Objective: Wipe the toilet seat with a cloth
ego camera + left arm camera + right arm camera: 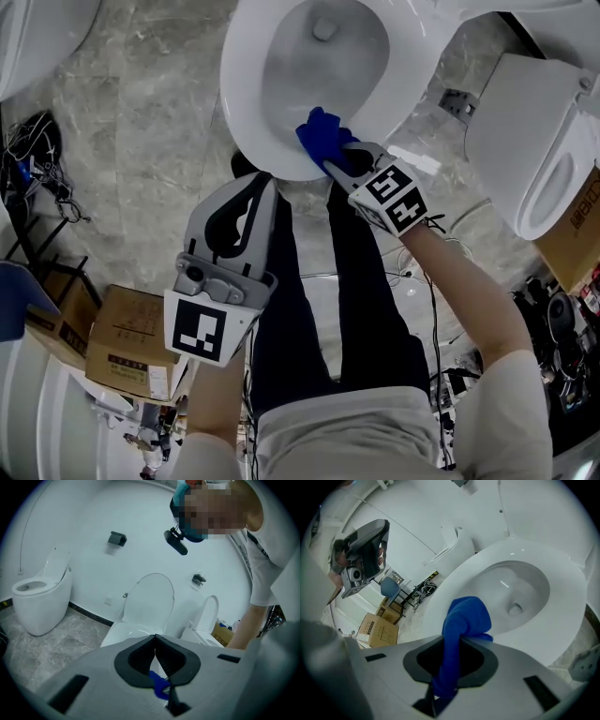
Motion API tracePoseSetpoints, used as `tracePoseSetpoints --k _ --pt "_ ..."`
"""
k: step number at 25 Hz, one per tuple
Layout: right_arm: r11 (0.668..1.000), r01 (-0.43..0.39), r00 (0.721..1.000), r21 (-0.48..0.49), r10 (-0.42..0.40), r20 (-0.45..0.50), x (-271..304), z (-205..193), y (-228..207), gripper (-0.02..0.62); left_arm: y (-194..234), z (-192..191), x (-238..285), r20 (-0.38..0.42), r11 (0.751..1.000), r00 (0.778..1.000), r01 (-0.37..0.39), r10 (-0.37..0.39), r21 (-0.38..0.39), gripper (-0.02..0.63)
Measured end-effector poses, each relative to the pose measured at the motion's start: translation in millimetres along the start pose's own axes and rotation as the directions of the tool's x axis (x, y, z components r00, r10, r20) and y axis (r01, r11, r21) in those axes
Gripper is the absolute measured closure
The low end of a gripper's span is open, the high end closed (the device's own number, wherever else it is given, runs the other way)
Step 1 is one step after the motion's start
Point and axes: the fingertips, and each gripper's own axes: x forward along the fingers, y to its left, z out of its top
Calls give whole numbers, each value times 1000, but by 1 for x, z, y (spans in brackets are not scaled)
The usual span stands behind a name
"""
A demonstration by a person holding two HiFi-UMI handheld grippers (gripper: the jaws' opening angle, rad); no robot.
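Note:
The white toilet seat [246, 112] rings the bowl at the top of the head view, and its broad rim [562, 597] fills the right gripper view. My right gripper [339, 155] is shut on a blue cloth [317, 131], whose bunched end lies on the seat's near rim. Seen from the right gripper [457, 637] itself, the cloth [468, 616] stands up between the jaws over the rim's inner edge. My left gripper [265, 185] is shut and holds nothing, hanging over my legs short of the bowl. The left gripper [155, 639] faces the raised lid [149, 599].
A second toilet [544, 150] stands close on the right, and a third [37, 37] at the top left. Cardboard boxes [127, 342] and tangled cables [33, 159] sit on the marble floor to the left. My dark-trousered legs [361, 291] stand just before the bowl.

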Motion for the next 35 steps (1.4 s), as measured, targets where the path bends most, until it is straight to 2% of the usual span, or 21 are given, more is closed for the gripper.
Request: tracePoseSetpoints --k 35 --pt "991 133 989 29 -135 62 -56 12 -98 548 -35 8 42 -10 1000 1000 22 -22 -3 598"
